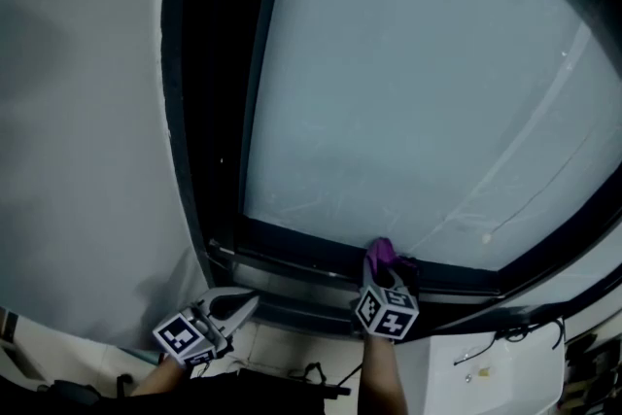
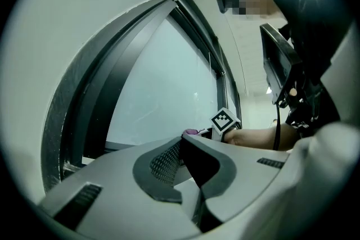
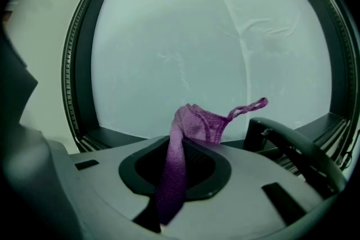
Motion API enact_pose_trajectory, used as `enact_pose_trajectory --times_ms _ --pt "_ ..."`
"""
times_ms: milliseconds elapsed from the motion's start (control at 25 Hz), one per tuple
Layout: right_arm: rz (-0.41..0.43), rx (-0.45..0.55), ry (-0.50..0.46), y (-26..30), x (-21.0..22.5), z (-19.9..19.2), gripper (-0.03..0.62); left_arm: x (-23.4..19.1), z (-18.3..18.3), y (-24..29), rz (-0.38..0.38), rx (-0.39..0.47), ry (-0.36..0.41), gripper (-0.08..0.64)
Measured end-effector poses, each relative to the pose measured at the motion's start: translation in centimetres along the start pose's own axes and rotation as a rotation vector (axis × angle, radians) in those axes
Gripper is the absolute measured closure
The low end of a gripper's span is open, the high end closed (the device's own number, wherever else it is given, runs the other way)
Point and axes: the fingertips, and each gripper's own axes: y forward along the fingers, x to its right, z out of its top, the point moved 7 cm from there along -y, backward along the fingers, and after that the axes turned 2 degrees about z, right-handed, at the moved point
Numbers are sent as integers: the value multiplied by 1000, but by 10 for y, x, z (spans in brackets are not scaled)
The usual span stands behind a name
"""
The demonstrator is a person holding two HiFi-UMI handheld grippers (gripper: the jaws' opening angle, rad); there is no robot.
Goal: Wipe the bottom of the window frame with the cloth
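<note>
Two grippers | our right gripper (image 1: 385,273) clamps purple cloth (image 1: 379,253) at window frame (image 1: 292,254) bottom | left gripper (image 1: 245,305) closed, empty, near-left

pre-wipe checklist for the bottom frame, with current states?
1. Cloth clamped in right gripper: ok, jaws shut on it, a bunch sticks out past the tips.
2. Cloth touching the bottom window frame: cannot tell; in the head view it sits right at the rail.
3. Left gripper out of the way: ok, jaws together, empty, low near the frame's left corner.
4. Cloth's loose loop tucked in: not ok, it sticks out to the right.
5. Path to the right free: cannot tell; a dark curved part stands beside the cloth.
</note>
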Motion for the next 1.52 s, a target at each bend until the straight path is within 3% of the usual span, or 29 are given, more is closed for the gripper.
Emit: enact_pose_trajectory --times_ms 240,480,720,840,1280,1520 --pt "141 -43 32 4 -1 1 523 2 5 -3 117 38 13 560" --pt "215 -88 -208 11 -26 4 523 16 14 -11 199 41 57 558" --pt "307 -120 -246 20 -41 6 523 27 13 -26 277 52 43 558" --pt "337 -132 -245 22 -45 6 523 29 11 -36 314 54 40 558" --pt "411 -155 -239 32 -57 10 523 34 16 -49 339 52 78 559" --pt "497 -169 -164 41 -82 13 523 36 22 -63 381 63 107 560"
